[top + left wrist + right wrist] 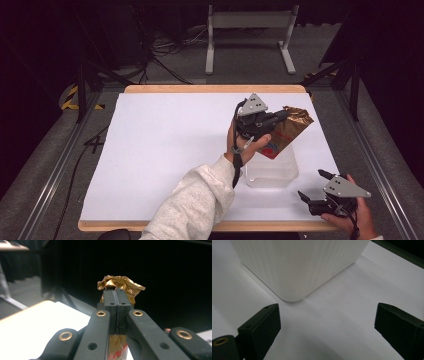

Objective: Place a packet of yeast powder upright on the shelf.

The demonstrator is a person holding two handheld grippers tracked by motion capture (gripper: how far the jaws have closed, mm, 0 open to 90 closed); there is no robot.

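Observation:
A crumpled gold foil bag (291, 128) with red print low on it hangs tilted above a white ribbed tub (272, 170). My left gripper (278, 118) is shut on that foil bag (121, 286), jaws pressed together over the foil just below its crinkled top edge. The bag's lower end reaches the tub's rim; whether it is inside I cannot tell. My right gripper (311, 185) rests open near the table's front right corner, pointing at the tub (299, 262), with nothing between its jaws.
A white sheet (170, 150) covers the wooden table. A grey metal stand (250, 30) and cables lie on the floor beyond the far edge. Dark curtains surround the space.

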